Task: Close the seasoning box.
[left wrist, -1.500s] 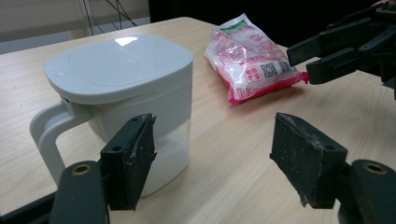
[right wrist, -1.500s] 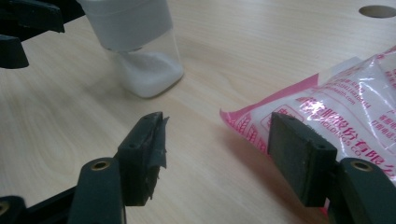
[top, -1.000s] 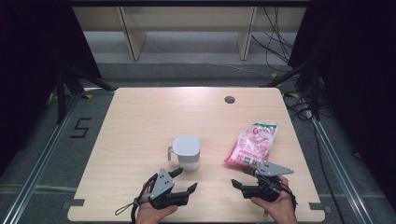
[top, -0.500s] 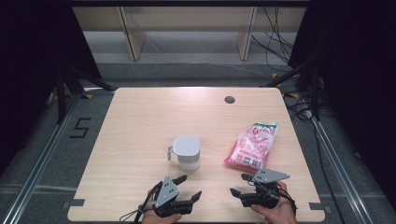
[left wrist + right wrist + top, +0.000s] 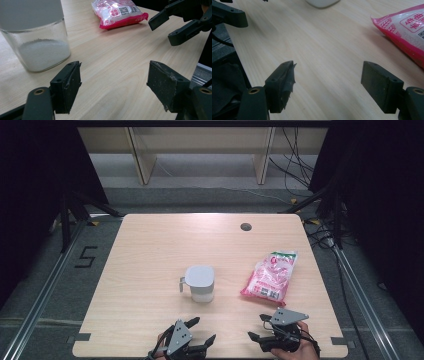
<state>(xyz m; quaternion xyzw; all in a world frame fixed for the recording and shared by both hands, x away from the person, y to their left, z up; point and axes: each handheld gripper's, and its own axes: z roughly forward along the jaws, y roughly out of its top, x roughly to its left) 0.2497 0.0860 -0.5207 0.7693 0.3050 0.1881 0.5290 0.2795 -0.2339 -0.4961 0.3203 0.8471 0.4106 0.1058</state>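
- The left tongs [image 5: 204,330] sit low at the near edge of the worktop [image 5: 150,255], with the jaws spread wide and nothing between them.
- The right tongs [image 5: 259,327] sit at the near edge too, over to the right. Their jaws have just been opening, now stand wide apart, and hold nothing.
- A hand [image 5: 292,351] shows under the right tongs at the bottom of the high view.
- The jar [image 5: 200,283] stands upright near the middle of the worktop, just beyond the left tongs but not touching them.
- The jar has a pale lid and a small handle on its left side.
- In the left gripper view the jar [image 5: 37,37] is glass, and there is white powder in the bottom part.
- The bag [image 5: 270,275] is pink and white and lies flat to the right of the jar, well apart from it.
- The bag lies just beyond the right tongs and is not touched by them.
- In the right gripper view the bag [image 5: 404,32] lies at the upper right, past the right-hand jaw.
- In the left gripper view the right tongs [image 5: 167,28] show at the upper right, near the pink end of the bag [image 5: 117,12].
- A small dark round hole [image 5: 245,226] is in the far part of the worktop.
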